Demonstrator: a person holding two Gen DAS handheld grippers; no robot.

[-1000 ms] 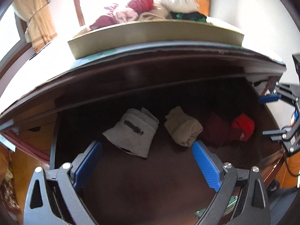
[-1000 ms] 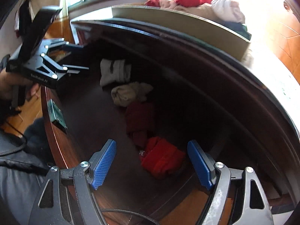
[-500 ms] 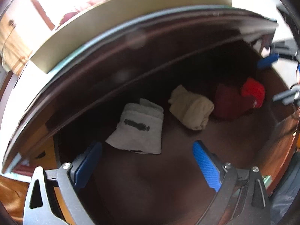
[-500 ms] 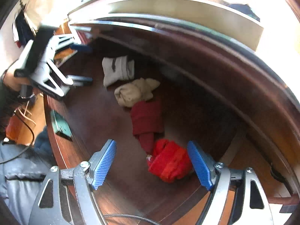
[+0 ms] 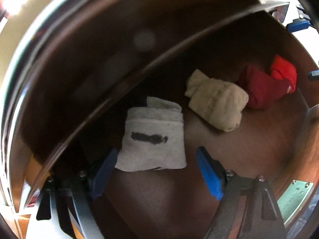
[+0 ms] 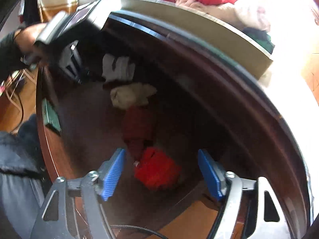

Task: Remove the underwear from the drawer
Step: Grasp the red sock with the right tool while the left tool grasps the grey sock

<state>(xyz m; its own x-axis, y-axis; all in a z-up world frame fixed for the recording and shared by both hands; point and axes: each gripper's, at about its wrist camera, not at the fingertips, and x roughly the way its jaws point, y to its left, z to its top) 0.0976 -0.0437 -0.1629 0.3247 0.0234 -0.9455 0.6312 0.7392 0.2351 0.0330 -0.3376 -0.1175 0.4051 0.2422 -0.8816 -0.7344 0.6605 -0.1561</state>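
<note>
Two claws reach into an open wooden drawer [image 5: 229,143] where four folded bundles of underwear lie in a row on its floor. The left claw [image 5: 157,176] hangs over the grey bundle [image 5: 153,137], its jaws apart and just narrowed, the near edge of the cloth between the blue pads but not yet pinched. The right claw [image 6: 161,172] stands above the red bundle [image 6: 156,169], jaws likewise apart and just closing in, the cloth between them and, as far as the blurred view shows, untouched. A cream bundle [image 5: 217,99] and a maroon one [image 5: 259,91] lie between the two targets. To do this step well, each claw should sink until the pads straddle the thick middle of its fold, close firmly on all layers, then lift straight up clear of the drawer's front rail [image 5: 139,75] above.
</note>
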